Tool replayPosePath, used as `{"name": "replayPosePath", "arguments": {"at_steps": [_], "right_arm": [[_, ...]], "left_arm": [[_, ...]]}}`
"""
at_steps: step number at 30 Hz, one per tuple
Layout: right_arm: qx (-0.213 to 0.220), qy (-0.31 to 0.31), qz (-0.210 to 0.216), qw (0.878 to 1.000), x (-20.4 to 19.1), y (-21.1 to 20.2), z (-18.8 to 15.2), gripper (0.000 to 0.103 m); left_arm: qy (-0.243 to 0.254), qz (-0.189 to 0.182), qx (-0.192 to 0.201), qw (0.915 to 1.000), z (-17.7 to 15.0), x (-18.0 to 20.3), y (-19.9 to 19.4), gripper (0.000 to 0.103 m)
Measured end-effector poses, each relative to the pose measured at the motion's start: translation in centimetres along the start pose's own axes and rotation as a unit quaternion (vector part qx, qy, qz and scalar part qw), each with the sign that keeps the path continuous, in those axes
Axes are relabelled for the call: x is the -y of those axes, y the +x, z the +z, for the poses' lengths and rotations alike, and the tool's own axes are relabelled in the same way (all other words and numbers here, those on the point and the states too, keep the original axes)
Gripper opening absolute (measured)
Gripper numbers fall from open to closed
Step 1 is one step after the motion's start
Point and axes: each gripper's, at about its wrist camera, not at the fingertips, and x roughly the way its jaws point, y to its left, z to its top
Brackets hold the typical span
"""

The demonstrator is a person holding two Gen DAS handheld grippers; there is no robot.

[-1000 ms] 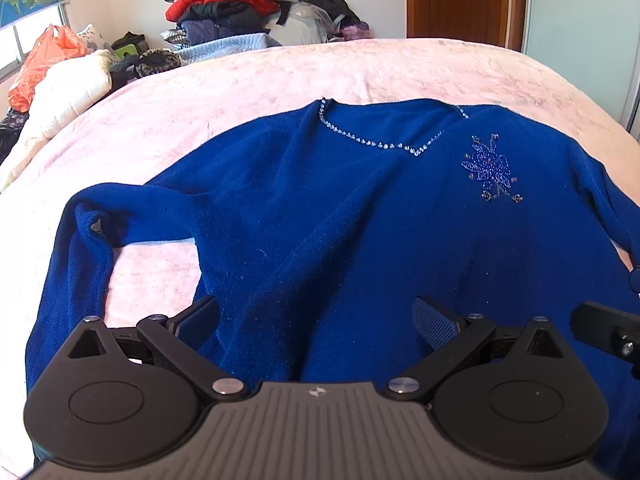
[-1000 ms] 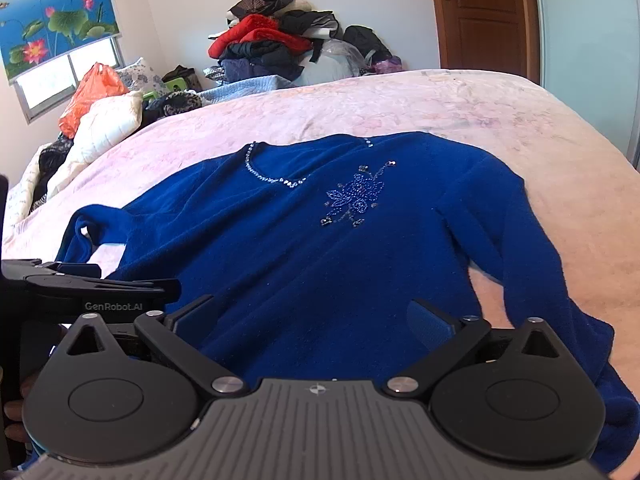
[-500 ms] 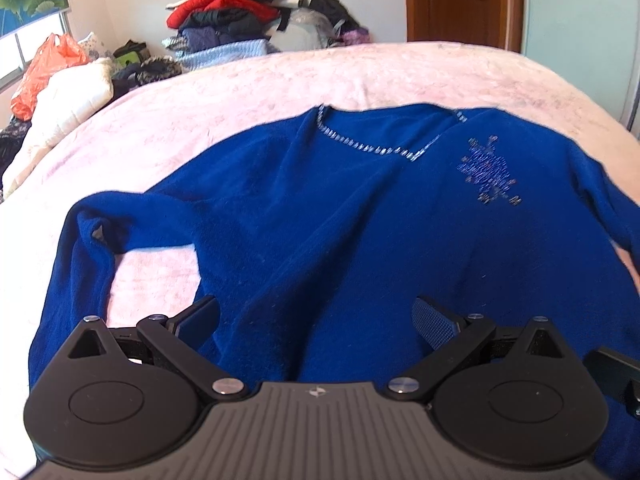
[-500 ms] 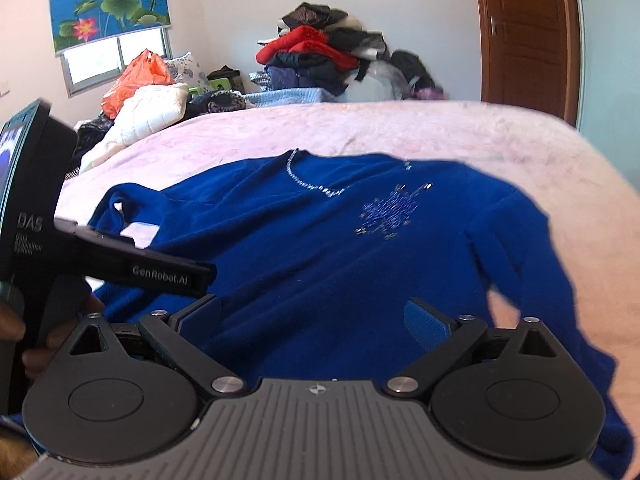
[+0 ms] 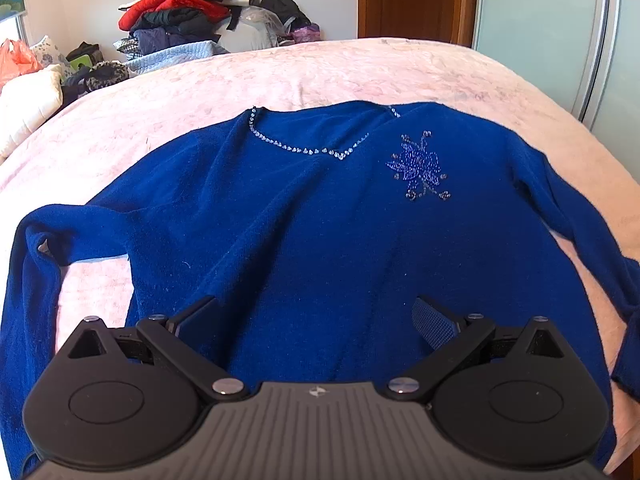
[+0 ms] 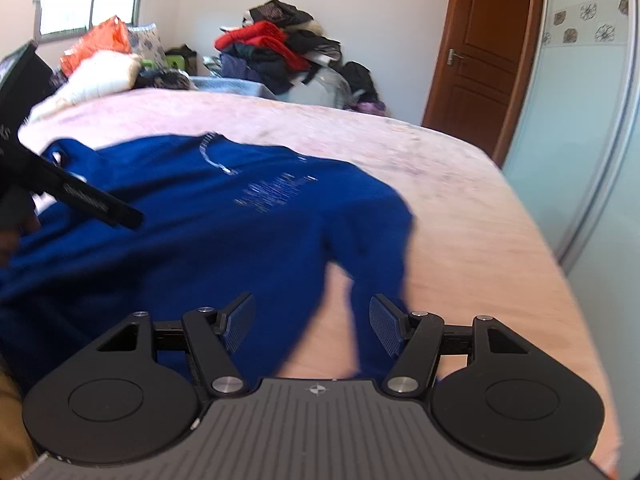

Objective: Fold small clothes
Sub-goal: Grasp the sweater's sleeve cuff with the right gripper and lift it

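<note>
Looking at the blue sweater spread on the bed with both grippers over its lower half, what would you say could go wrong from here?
The right gripper, its jaws just closing with nothing pinched yet, sits over the gap between the sweater body and the sleeve; it might catch only the sleeve edge or the pink bedspread. The far sleeve lies bent, so folding now could trap a crease. The open left gripper might snag the beaded flower.

Bright daylight; right wrist view motion-blurred, fisheye-warped edges.
</note>
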Motion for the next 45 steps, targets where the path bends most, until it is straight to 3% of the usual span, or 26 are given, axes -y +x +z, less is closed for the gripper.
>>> {"name": "replayPosePath", "arguments": {"at_steps": [4, 10, 13, 17, 20, 24, 26, 30, 32, 34, 39, 45], "right_arm": [[-0.039, -0.025, 0.027, 0.999, 1.3, -0.7, -1.3, 0.068], [-0.102, -0.076, 0.043, 0.991, -0.4, 1.0, -3.4, 0.067], [-0.105, -0.045, 0.048, 0.992, 0.2, 1.5, -3.9, 0.067], [-0.103, 0.032, 0.073, 0.992, 2.5, 1.7, -4.3, 0.045], [-0.087, 0.125, 0.075, 0.985, 5.2, 1.5, -4.4, 0.017], [-0.014, 0.265, 0.097, 0.959, 9.7, -0.4, -5.1, 0.016], [0.047, 0.331, 0.092, 0.938, 12.4, -2.3, -5.3, 0.016], [0.150, 0.430, 0.035, 0.890, 17.4, -6.2, -6.3, 0.016], [0.177, 0.454, 0.001, 0.873, 19.0, -7.8, -7.1, 0.016], [0.185, 0.467, -0.026, 0.864, 19.8, -8.9, -7.9, 0.016], [0.168, 0.510, -0.045, 0.842, 20.4, -8.3, -10.1, 0.016], [0.170, 0.527, -0.068, 0.830, 20.8, -6.7, -11.4, 0.016]], "left_arm": [[0.005, -0.001, -0.013, 0.9999, 0.0, 0.5, 0.5, 0.103], [0.023, 0.001, -0.012, 0.9997, -0.3, 1.1, 0.4, 0.103], [0.036, 0.010, -0.011, 0.9992, -0.4, 1.5, 0.5, 0.103], [0.039, 0.016, -0.017, 0.9990, -0.4, 1.7, 0.8, 0.103], [0.039, 0.020, -0.022, 0.9988, -0.4, 1.6, 0.9, 0.103], [0.036, 0.025, -0.026, 0.9987, -0.5, 1.3, 1.0, 0.103], [0.033, 0.027, -0.030, 0.9986, -0.5, 1.2, 1.1, 0.103], [0.033, 0.028, -0.031, 0.9986, -0.7, 1.1, 1.1, 0.103], [0.033, 0.030, -0.032, 0.9985, -0.7, 1.1, 1.2, 0.103], [0.033, 0.030, -0.033, 0.9985, -0.7, 1.0, 1.2, 0.103], [0.037, 0.033, -0.035, 0.9982, -0.7, 1.1, 1.3, 0.103], [0.038, 0.042, -0.030, 0.9979, -0.6, 1.0, 1.4, 0.103]]}}
